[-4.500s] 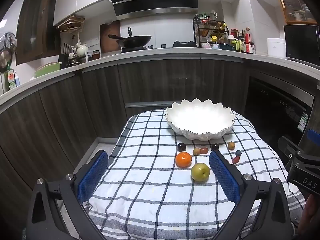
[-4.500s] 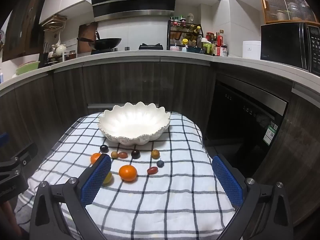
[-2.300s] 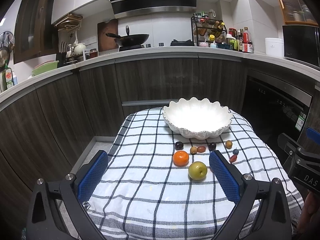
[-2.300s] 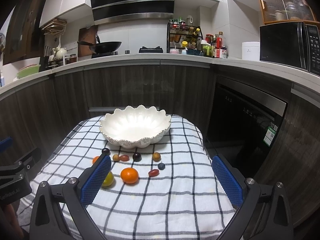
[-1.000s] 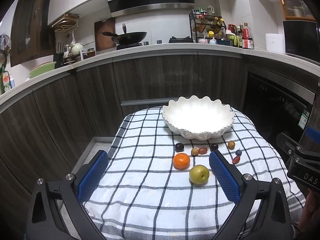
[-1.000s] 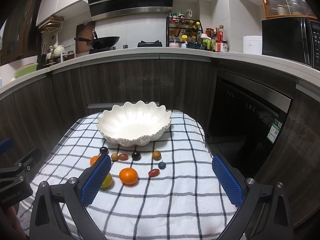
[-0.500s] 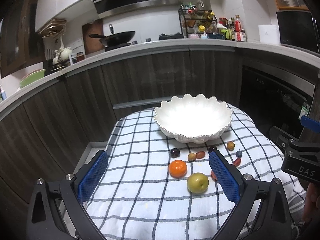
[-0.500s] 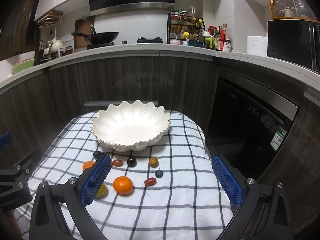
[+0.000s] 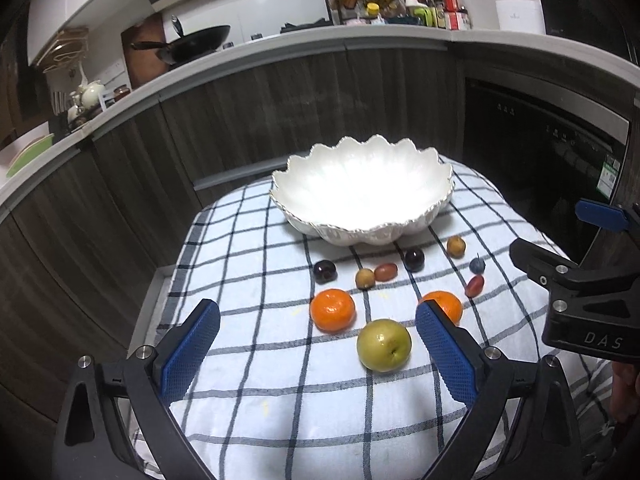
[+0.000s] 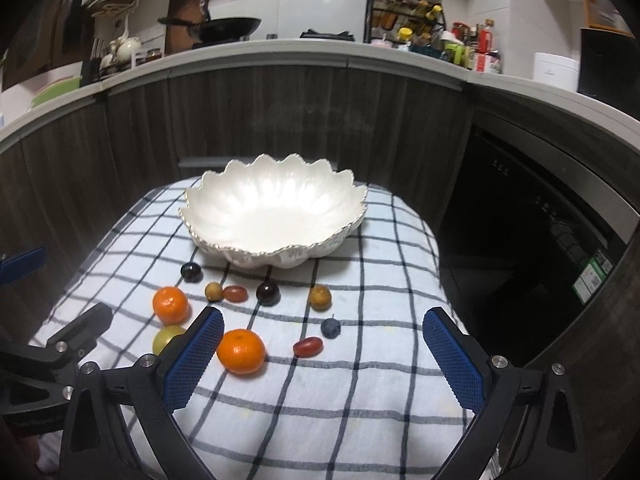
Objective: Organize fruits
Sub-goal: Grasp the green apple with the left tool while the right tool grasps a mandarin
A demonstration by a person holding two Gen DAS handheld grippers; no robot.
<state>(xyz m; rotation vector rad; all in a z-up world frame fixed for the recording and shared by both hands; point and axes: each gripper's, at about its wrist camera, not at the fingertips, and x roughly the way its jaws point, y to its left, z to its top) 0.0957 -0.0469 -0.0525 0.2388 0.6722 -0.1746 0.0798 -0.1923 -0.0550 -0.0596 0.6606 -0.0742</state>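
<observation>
A white scalloped bowl stands empty at the back of a checked cloth. In front of it lie two oranges, a yellow-green apple and several small fruits: dark plums, a blueberry, a red grape tomato. My left gripper is open above the cloth, the apple and one orange between its fingers. My right gripper is open and empty, an orange by its left finger.
Dark wood cabinets curve behind the table under a white counter with a wok and a spice rack. A black oven front stands right of the table. The cloth's edges drop off left and right.
Both grippers have moved forward and tilted down toward the fruit; the bowl and fruit look nearer and larger. Both stay open. No fruit has moved.
</observation>
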